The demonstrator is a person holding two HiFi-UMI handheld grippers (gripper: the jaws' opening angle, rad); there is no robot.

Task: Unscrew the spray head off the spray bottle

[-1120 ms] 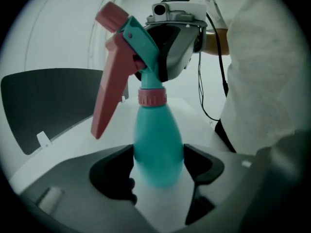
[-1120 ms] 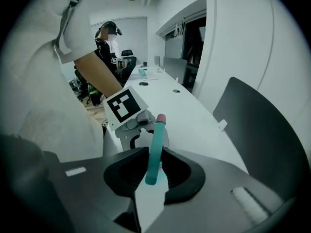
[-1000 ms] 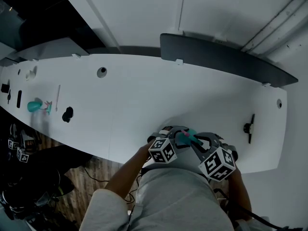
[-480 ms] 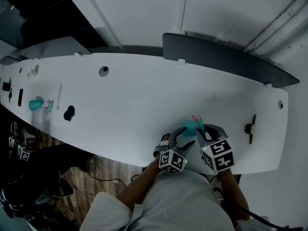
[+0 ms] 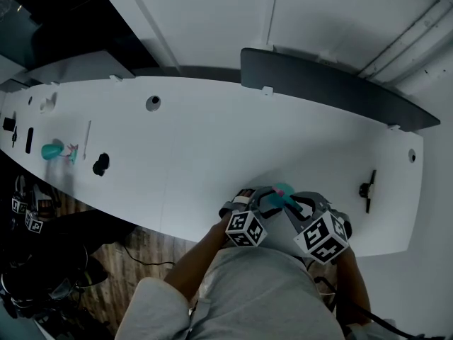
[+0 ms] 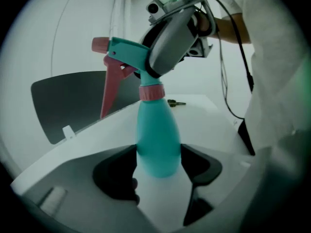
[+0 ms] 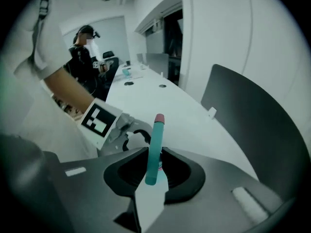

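A teal spray bottle with a pink collar stands upright near the table's front edge. My left gripper has the bottle's lower body between its jaws. The jaws are closing, and both pads touch its sides. My right gripper comes in from above and is shut on the teal spray head, whose pink trigger hangs down to the left. In the right gripper view the spray head stands pinched between the jaws, with the left gripper beyond it.
A second teal spray bottle and a small black object lie far left on the long white table. A black tool lies at the right. A dark panel lines the far edge. A person stands in the background.
Half a second ago the bottle and both grippers sat a little farther out on the table. Now they are back close to the front edge, about where they were one second ago.
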